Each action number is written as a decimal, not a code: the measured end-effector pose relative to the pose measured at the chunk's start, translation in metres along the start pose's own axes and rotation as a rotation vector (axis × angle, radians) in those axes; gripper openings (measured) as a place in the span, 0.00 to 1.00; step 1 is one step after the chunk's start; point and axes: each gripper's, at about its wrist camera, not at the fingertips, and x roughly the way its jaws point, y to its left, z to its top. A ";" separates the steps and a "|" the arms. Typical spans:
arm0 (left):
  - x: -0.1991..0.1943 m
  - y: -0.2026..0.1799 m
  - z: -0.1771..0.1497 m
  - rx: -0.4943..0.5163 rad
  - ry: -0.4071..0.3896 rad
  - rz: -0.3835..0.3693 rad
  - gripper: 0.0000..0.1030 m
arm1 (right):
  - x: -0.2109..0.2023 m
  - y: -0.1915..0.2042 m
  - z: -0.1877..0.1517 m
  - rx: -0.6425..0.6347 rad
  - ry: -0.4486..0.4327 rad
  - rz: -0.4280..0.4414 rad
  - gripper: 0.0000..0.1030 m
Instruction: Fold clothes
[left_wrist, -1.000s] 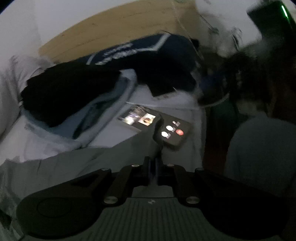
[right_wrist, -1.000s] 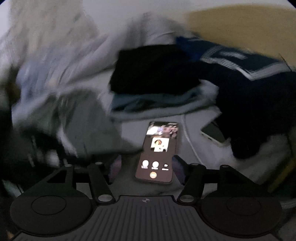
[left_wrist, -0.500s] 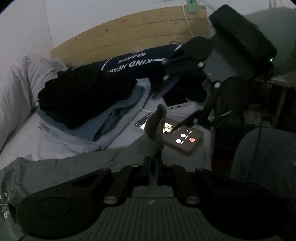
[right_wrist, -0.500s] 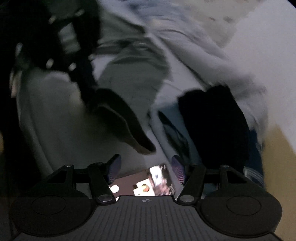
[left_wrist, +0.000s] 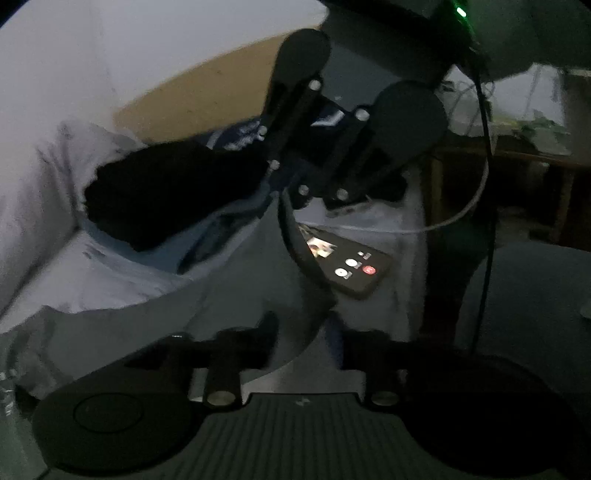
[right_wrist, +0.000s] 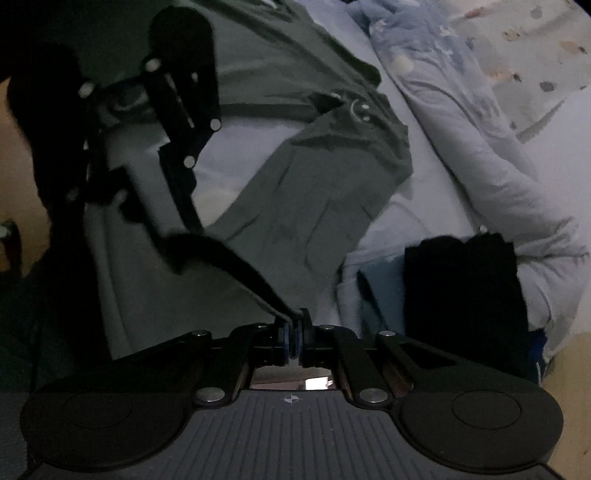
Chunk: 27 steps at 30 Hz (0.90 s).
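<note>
Soft matt cloth in grey garment (right_wrist: 314, 192); glossy glass on phone (left_wrist: 347, 262); pale wood headboard (left_wrist: 207, 99); matt black plastic, ribbed, on right gripper (right_wrist: 293, 338).

Dim, blurred, partly hidden

The phone (left_wrist: 347, 266) lay half hidden under the grey garment (left_wrist: 258, 280); its screen was too small to read; the navy cloth's (left_wrist: 240, 138) lettering was blurred; the black pile (right_wrist: 461, 295) showed no detail.

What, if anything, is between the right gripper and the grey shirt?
Nothing visible: the right gripper is shut on the shirt's dark hem. A lit phone lies beside the shirt, not in between.
</note>
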 end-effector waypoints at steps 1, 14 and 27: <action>-0.001 -0.004 -0.001 0.001 -0.006 0.017 0.50 | -0.001 -0.002 0.002 -0.012 0.002 0.000 0.05; 0.005 -0.020 0.004 0.012 -0.043 0.271 0.33 | -0.006 -0.026 0.048 -0.043 0.004 0.015 0.05; -0.052 0.092 0.035 -0.371 -0.209 0.291 0.07 | -0.002 -0.094 0.117 -0.035 -0.008 -0.150 0.05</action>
